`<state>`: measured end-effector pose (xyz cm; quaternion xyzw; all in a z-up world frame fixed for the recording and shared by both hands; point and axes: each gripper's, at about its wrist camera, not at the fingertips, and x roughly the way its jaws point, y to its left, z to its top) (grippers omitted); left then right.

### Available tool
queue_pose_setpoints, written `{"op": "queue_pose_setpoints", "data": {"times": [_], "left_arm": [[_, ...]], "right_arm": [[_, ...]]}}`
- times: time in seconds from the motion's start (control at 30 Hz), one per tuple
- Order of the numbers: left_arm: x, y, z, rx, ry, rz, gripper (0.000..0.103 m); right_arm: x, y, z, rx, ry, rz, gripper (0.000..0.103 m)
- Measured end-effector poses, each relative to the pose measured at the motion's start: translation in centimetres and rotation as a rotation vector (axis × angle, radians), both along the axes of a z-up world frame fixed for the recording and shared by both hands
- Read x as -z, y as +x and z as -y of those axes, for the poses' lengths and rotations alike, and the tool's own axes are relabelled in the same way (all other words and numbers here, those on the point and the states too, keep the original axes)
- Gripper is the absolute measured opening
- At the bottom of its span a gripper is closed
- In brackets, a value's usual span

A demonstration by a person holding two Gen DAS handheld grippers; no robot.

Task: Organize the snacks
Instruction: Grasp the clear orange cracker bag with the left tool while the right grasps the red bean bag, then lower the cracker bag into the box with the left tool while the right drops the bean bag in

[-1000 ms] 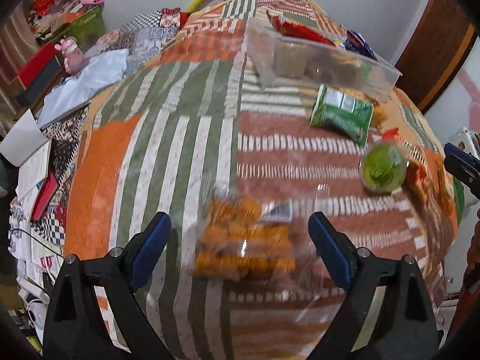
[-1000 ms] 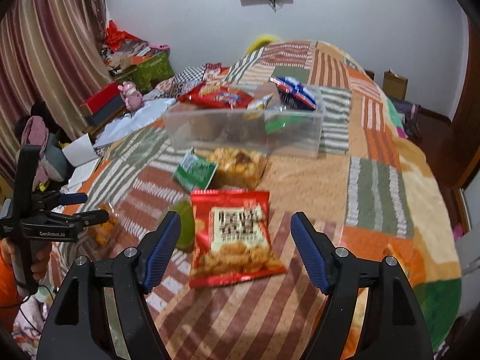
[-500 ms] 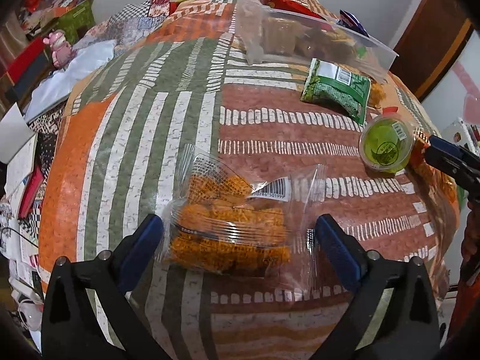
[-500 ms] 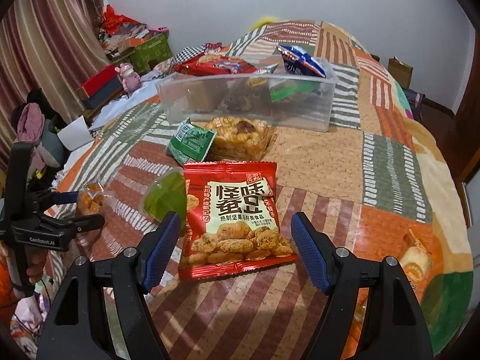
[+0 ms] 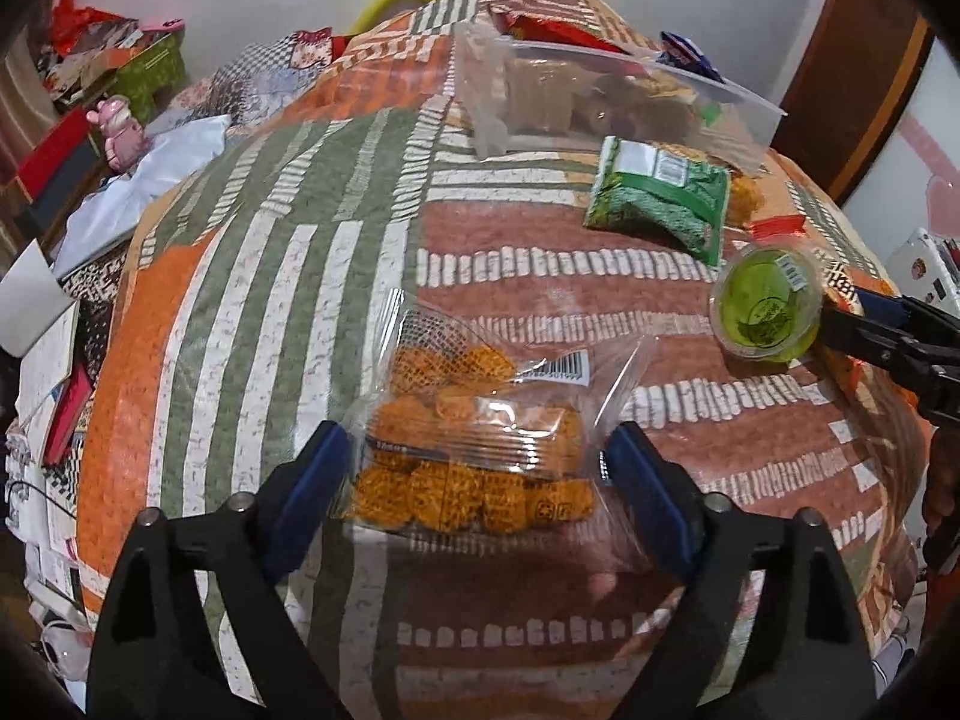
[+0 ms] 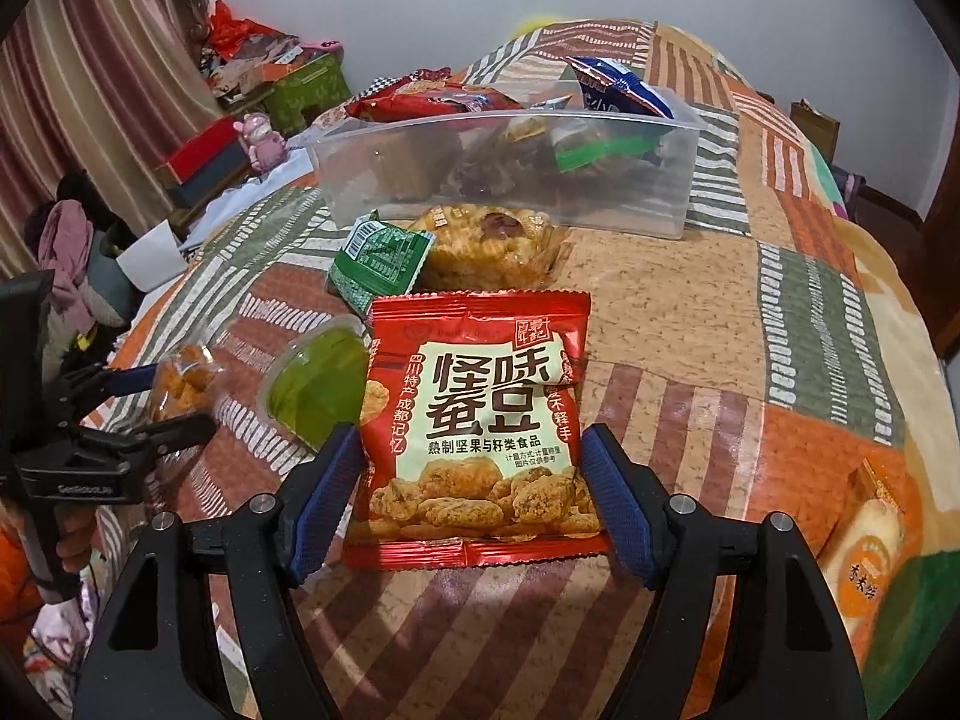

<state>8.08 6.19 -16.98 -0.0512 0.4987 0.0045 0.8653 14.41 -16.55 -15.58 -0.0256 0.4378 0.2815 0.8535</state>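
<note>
Room: a bedroom, with the bed (image 6: pixel 690 276) under a patchwork quilt serving as the work surface; curtains and clutter stand at the left, a plain wall at the far end.
Left hand-held gripper (image 5: pixel 474 474): spread wide, its blue pads either side of the near end of the clear bag of orange crackers (image 5: pixel 474 438); one pad seems to brush the film, but nothing is clamped. It sits low and square to the bag, so I judge a pinch across the width is meant.
Right hand-held gripper (image 6: pixel 471 498): also wide open, straddling the lower half of the red snack packet (image 6: pixel 480 420), which lies flat, print up. The pads look close to the packet's edges, though contact cannot be confirmed.
Why both at once: each hand takes the snack nearest to it, so two packs could go to the bin in one trip.
Green jelly cup (image 6: pixel 318 384): just left of the red packet, partly tucked under its edge; a careless lift could nudge it.
Green sachet (image 6: pixel 378 258): farther on, leaning against a clear pack of pastry (image 6: pixel 492 246), both loose on the quilt just before the bin.
Clear plastic bin (image 6: pixel 504 174): at the far side, already holding several packs, so it reads as the place where snacks are gathered.
Progress: partly done, with at least five items outside.
</note>
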Motion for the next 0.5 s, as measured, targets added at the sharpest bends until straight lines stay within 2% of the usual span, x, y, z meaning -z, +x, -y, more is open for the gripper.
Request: {"op": "queue_pose_setpoints", "data": {"times": [0.17, 0.3, 0.5], "left_arm": [[-0.6, -0.1, 0.1, 0.012, 0.006, 0.017, 0.077], [-1.5, 0.0, 0.0, 0.010, -0.025, 0.040, 0.076], [-3.9, 0.5, 0.2, 0.000, -0.026, 0.106, 0.076]], "right_arm": [[0.0, 0.0, 0.3, 0.006, 0.012, 0.003, 0.066], [0.0, 0.0, 0.5, 0.013, 0.022, 0.004, 0.064], [-0.3, 0.1, 0.6, 0.029, 0.017, 0.015, 0.062]]}}
